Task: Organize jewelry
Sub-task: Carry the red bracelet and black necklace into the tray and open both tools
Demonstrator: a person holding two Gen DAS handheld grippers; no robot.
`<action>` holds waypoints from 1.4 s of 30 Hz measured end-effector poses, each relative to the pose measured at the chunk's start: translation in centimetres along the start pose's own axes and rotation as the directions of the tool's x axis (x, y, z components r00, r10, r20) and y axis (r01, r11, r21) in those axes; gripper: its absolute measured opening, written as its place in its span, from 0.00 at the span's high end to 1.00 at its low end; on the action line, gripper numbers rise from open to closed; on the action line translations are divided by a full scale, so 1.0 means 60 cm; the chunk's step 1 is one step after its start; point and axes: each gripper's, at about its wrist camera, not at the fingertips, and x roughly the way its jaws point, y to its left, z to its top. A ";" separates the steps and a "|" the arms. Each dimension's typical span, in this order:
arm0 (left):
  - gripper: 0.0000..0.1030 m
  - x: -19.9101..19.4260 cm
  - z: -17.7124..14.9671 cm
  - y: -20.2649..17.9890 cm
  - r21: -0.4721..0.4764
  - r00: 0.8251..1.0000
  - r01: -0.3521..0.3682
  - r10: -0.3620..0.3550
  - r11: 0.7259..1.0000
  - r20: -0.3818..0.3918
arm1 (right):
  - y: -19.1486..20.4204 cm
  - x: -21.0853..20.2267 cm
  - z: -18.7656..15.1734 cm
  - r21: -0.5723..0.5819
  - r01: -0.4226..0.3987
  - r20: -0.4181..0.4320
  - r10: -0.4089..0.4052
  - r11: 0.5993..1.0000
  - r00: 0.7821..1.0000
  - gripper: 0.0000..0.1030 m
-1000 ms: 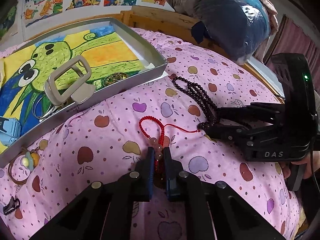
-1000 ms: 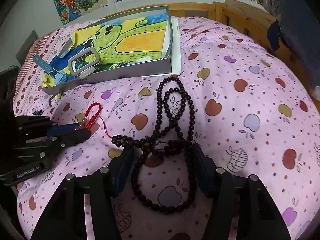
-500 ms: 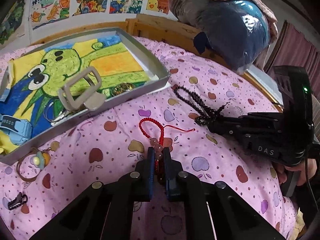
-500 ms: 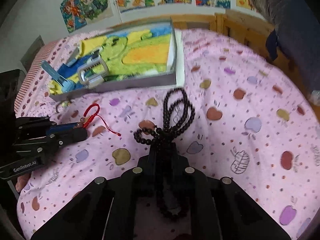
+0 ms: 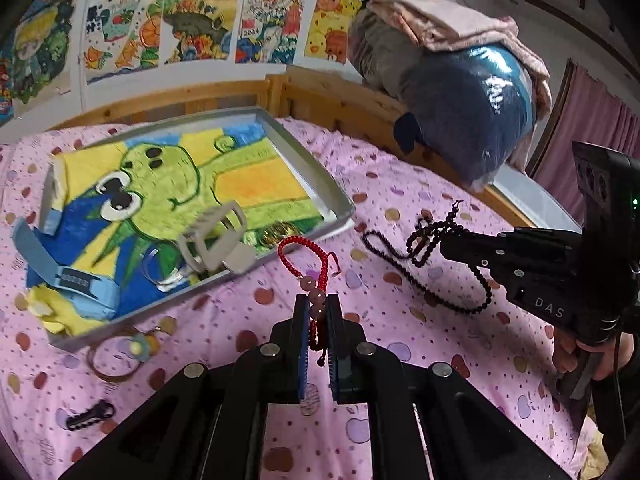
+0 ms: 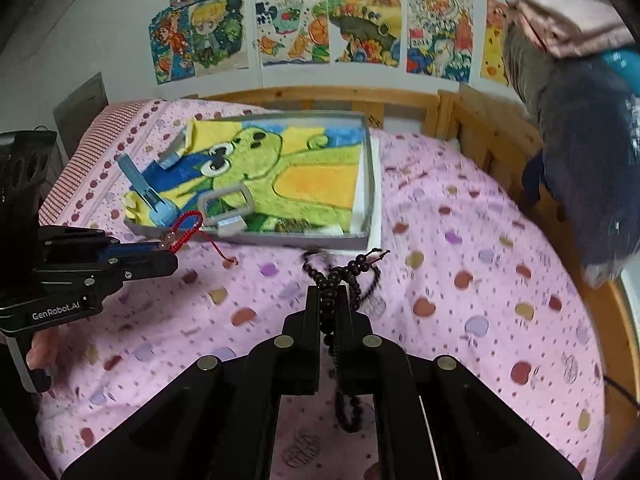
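My left gripper [image 5: 316, 303] is shut on a red bead bracelet [image 5: 298, 246], which stands lifted above the pink bedspread [image 5: 400, 200]; its red cord dangles between the fingers. My right gripper [image 6: 329, 295] is shut on a long dark bead necklace [image 6: 352, 270], with loops hanging in front of and below the jaws. In the left wrist view the right gripper [image 5: 444, 245] holds the necklace [image 5: 452, 288] to the right of the grey tray [image 5: 312, 168]. In the right wrist view the left gripper [image 6: 173, 257] holds the bracelet [image 6: 186, 225] at the tray's [image 6: 370, 184] near-left corner.
The tray is lined with a green cartoon picture and holds a grey buckle [image 5: 218, 240], a blue strap [image 5: 76, 280], rings [image 5: 160, 272] and a gold piece [image 5: 276, 234]. A brown bangle [image 5: 120, 354] and a black clip [image 5: 88, 416] lie on the bedspread. Wooden rail [image 5: 340, 100], blue bundle [image 5: 472, 120].
The right gripper, open around the necklace a second ago, has shut on it and lifted it. The left gripper has raised the red bracelet off the bedspread toward the tray.
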 end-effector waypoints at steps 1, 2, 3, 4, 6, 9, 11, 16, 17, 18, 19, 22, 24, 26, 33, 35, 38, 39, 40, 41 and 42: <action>0.92 -0.005 0.003 0.004 -0.002 1.000 -0.003 0.003 1.000 0.006 | 0.004 -0.004 0.007 -0.008 0.001 0.008 -0.001 1.000 1.000 0.95; 0.92 -0.008 0.005 0.008 -0.005 1.000 -0.006 0.006 1.000 0.011 | 0.008 -0.008 0.016 -0.017 0.003 0.018 -0.003 1.000 1.000 0.95; 0.92 -0.013 0.008 0.014 -0.010 1.000 -0.008 0.008 1.000 0.016 | 0.013 -0.011 0.022 -0.021 0.001 0.026 0.000 1.000 1.000 0.95; 0.92 -0.017 0.010 0.018 -0.014 1.000 -0.011 0.011 1.000 0.021 | 0.016 -0.015 0.028 -0.024 -0.003 0.034 0.004 1.000 0.999 0.95; 0.92 -0.024 0.014 0.028 -0.022 0.999 -0.016 0.017 1.000 0.028 | 0.026 -0.020 0.043 -0.039 -0.004 0.050 0.006 0.999 0.999 0.95; 0.92 -0.035 0.019 0.040 -0.032 0.999 -0.023 0.024 0.999 0.039 | 0.041 -0.025 0.060 -0.051 -0.016 0.067 0.020 0.999 0.998 0.95; 0.92 -0.044 0.024 0.048 -0.035 0.998 -0.032 0.033 0.999 0.050 | 0.051 -0.027 0.076 -0.061 -0.025 0.078 0.029 0.998 0.996 0.95; 0.92 -0.061 0.043 0.077 -0.062 0.996 -0.055 0.059 0.997 0.069 | 0.066 -0.027 0.117 -0.069 -0.041 0.117 0.049 0.997 0.992 0.95; 0.92 -0.062 0.048 0.084 -0.067 0.995 -0.064 0.069 0.996 0.072 | 0.068 -0.027 0.124 -0.068 -0.044 0.126 0.052 0.997 0.991 0.95; 0.92 -0.064 0.054 0.091 -0.072 0.994 -0.073 0.079 0.995 0.077 | 0.070 -0.027 0.137 -0.066 -0.048 0.140 0.057 0.997 0.989 0.95; 0.92 -0.065 0.059 0.098 -0.079 0.993 -0.079 0.086 0.994 0.081 | 0.071 -0.027 0.146 -0.064 -0.051 0.150 0.060 0.997 0.987 0.95; 0.92 -0.066 0.075 0.122 -0.105 0.991 -0.089 0.099 0.990 0.091 | 0.078 -0.023 0.172 -0.060 -0.053 0.181 0.063 0.997 0.981 0.95; 0.93 -0.064 0.084 0.135 -0.113 0.989 -0.104 0.115 0.988 0.096 | 0.079 -0.021 0.188 -0.052 -0.057 0.199 0.066 0.997 0.978 0.95; 0.92 -0.057 0.093 0.147 -0.123 0.988 -0.111 0.123 0.986 0.096 | 0.081 -0.017 0.205 -0.045 -0.054 0.219 0.062 0.998 0.974 0.95; 0.92 -0.018 0.107 0.171 -0.140 0.989 -0.119 0.129 0.983 0.070 | 0.083 0.003 0.249 -0.022 -0.040 0.252 0.044 0.999 0.967 0.95; 0.93 -0.004 0.105 0.173 -0.146 0.990 -0.117 0.126 0.982 0.057 | 0.082 0.016 0.253 -0.015 -0.041 0.246 0.043 0.999 0.968 0.95; 0.92 0.018 0.100 0.175 -0.154 0.992 -0.113 0.120 0.981 0.034 | 0.080 0.041 0.245 -0.008 -0.042 0.221 0.043 0.999 0.974 0.95; 0.92 0.025 0.098 0.176 -0.156 0.992 -0.115 0.120 0.981 0.025 | 0.080 0.051 0.240 -0.008 -0.040 0.207 0.041 0.999 0.977 0.95; 0.92 0.029 0.096 0.175 -0.157 0.993 -0.115 0.120 0.981 0.019 | 0.080 0.059 0.235 -0.008 -0.040 0.194 0.041 0.999 0.980 0.95; 0.92 0.038 0.092 0.176 -0.160 0.993 -0.116 0.118 0.980 0.007 | 0.079 0.071 0.228 -0.008 -0.040 0.176 0.040 0.999 0.984 0.95; 0.92 0.043 0.090 0.177 -0.162 0.993 -0.116 0.117 0.980 -0.001 | 0.078 0.080 0.222 -0.008 -0.039 0.160 0.039 0.999 0.986 0.95</action>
